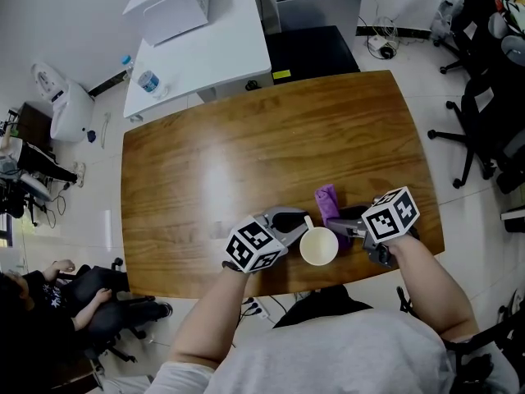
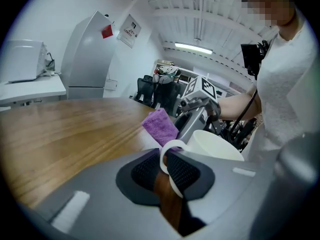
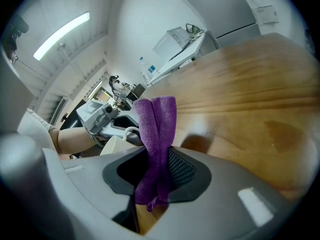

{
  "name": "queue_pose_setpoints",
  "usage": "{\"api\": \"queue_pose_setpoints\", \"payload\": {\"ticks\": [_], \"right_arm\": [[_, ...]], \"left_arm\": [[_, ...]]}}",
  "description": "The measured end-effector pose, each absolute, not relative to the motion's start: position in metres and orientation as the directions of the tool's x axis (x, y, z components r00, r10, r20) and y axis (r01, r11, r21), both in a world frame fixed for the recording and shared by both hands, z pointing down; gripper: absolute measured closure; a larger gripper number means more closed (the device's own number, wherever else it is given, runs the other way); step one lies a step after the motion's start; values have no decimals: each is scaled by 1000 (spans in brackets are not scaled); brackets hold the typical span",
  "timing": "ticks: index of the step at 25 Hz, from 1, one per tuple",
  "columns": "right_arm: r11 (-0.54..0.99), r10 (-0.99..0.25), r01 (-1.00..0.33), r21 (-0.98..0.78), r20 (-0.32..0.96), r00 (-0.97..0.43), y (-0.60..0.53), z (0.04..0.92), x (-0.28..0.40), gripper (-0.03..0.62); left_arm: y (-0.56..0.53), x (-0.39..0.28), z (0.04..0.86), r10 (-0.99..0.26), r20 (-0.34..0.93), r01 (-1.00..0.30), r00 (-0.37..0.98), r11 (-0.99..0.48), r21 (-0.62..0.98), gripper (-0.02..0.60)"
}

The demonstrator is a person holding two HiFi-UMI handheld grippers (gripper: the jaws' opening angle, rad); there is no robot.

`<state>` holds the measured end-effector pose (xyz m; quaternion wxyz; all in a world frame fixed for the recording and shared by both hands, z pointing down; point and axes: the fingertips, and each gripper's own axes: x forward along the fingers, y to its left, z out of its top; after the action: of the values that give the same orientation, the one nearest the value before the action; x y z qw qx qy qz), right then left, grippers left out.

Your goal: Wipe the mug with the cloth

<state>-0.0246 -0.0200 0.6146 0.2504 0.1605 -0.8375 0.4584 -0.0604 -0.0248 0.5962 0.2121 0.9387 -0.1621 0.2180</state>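
At the table's (image 1: 246, 154) near edge, the left tongs (image 2: 166, 168) clamp the mug (image 1: 318, 246) by its handle, likely steadying it. The right tongs (image 3: 157, 172) grip the purple cloth (image 3: 157, 119) just beside it, folded end free for wiping.

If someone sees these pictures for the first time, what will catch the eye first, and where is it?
First comes the white mug, near the front edge of the wooden table, with the left gripper clamped on its handle. Next comes the purple cloth, pinched in the right gripper and sticking out past its jaws, right beside the mug.
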Motion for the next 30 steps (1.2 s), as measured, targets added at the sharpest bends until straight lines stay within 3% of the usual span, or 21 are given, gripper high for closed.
{"api": "queue_pose_setpoints", "payload": {"ticks": [15,30], "right_arm": [[505,-207,-480,-718,439,-874,17,534,6,473],[465,-139,-566,-681,575,-807,27,605,0,473]], "left_arm": [[-28,-69,596,-277,462,-459,842,-819,345,538],[-29,-67,596,-338,450,-509,826,-791,340,549]]}}
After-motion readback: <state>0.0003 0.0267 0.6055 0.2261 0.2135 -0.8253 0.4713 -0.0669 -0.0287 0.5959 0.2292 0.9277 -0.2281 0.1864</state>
